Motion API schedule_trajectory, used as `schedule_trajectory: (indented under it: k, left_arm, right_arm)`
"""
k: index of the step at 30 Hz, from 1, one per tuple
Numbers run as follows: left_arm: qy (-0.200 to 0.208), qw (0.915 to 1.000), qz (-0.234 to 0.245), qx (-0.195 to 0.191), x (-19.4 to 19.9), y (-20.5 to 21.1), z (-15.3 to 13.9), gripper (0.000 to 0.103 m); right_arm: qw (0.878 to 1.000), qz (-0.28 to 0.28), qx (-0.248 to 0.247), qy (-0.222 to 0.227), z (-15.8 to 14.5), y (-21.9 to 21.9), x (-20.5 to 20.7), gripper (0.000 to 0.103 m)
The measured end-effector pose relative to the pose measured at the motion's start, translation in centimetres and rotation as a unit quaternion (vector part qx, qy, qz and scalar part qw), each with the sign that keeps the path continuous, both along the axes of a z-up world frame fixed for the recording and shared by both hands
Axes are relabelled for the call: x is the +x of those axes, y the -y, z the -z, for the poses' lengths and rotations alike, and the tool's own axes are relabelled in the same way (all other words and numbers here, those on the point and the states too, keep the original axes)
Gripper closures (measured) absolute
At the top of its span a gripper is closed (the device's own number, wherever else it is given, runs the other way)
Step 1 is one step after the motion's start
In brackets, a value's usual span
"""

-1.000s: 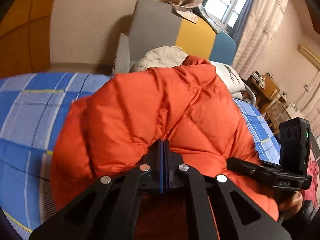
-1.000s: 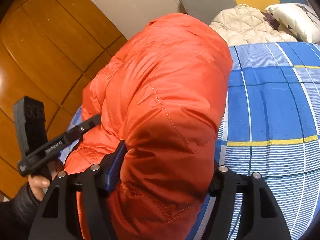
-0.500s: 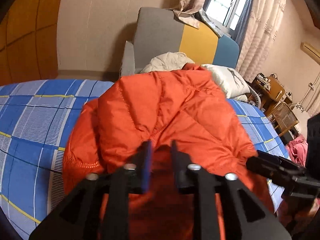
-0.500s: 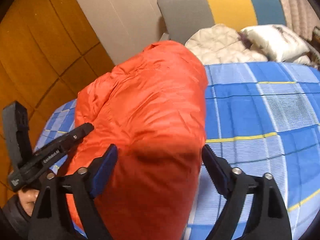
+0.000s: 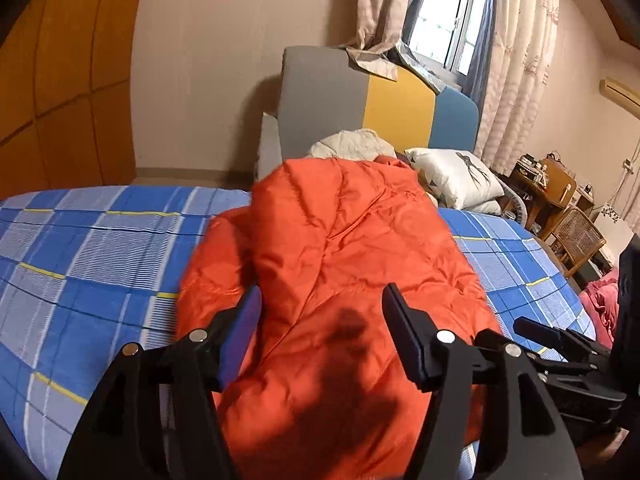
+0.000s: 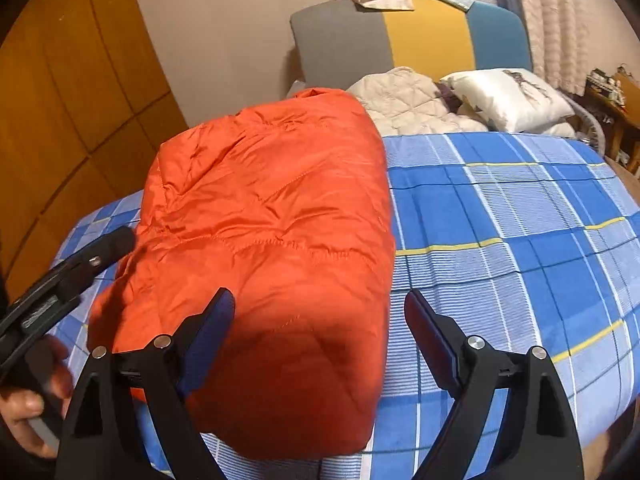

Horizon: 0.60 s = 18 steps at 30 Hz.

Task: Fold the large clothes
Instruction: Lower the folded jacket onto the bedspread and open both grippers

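An orange puffer jacket [image 5: 340, 256] lies folded into a thick bundle on the blue plaid bed [image 5: 92, 248]. It also shows in the right wrist view [image 6: 272, 216]. My left gripper [image 5: 320, 308] is open and empty, just above the near end of the jacket. My right gripper [image 6: 318, 310] is open and empty, over the jacket's near right corner. The left gripper's body [image 6: 68, 268] shows at the jacket's left side in the right wrist view. The right gripper's body [image 5: 568, 352] shows at the right in the left wrist view.
A grey, yellow and blue headboard [image 5: 376, 100] stands behind the bed. A beige quilted garment [image 6: 404, 96] and a white pillow [image 6: 508, 96] lie by it. Wooden wardrobe panels [image 6: 68, 112] are on the left. Wooden furniture [image 5: 556, 196] and a pink cloth [image 5: 600, 300] are on the right.
My left gripper opened and let go of the jacket. Both grippers pulled back toward me, and the jacket settled flat on the bed.
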<state>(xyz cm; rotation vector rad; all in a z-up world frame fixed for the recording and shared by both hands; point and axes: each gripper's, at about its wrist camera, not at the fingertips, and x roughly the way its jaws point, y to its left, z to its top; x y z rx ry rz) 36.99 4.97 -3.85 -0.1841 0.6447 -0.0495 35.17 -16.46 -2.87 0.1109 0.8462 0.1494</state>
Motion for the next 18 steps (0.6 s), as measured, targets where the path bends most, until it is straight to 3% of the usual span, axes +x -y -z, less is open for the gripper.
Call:
schedule_trajectory:
  k: [8,18]
  left_arm:
    - [0.026,0.9993,-0.019,0.017,-5.2,-0.9,-1.6,0.025]
    - [0.049,0.997,-0.041,0.043,-12.2,-1.8,-2.9,0.009]
  right_arm:
    - [0.999,0.03,-0.019,0.024,-1.2,-1.3,-3.5,0.011]
    - [0.994,0.073,-0.051,0.069,-3.8,-2.8,-9.8,0.003]
